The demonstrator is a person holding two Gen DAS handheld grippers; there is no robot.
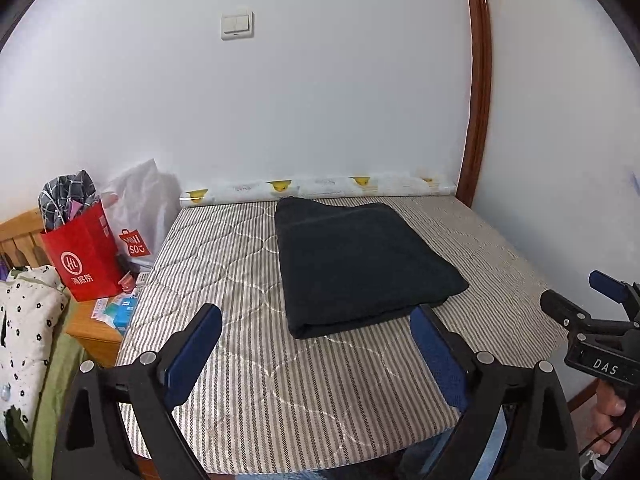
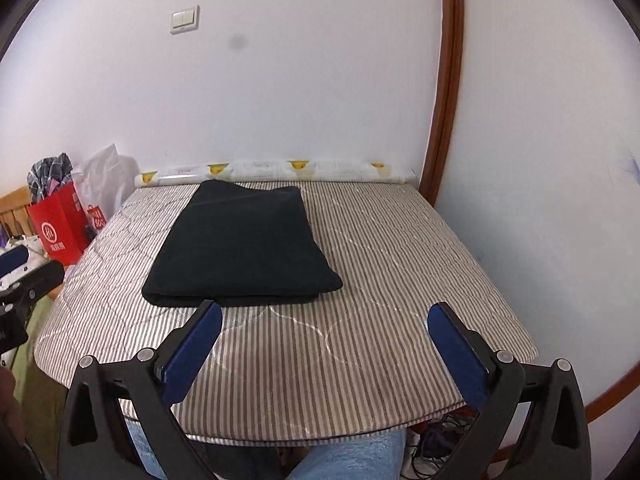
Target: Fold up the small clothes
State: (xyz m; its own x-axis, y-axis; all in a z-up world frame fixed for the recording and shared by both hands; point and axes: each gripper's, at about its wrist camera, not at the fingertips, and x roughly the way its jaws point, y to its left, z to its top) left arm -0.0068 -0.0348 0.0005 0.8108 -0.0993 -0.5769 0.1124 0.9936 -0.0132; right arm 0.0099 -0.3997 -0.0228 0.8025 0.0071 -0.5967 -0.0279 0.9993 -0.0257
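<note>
While the folded black garment (image 1: 360, 264) lies flat on the striped mattress (image 1: 248, 360), toward its far side, both the left gripper (image 1: 316, 332) and right gripper (image 2: 325, 330) hover nearer, spread wide, seemingly holding nothing.

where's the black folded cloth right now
The black folded cloth lies on the striped mattress, toward the far wall beside the duck-print roll, ahead of both open grippers.
</note>
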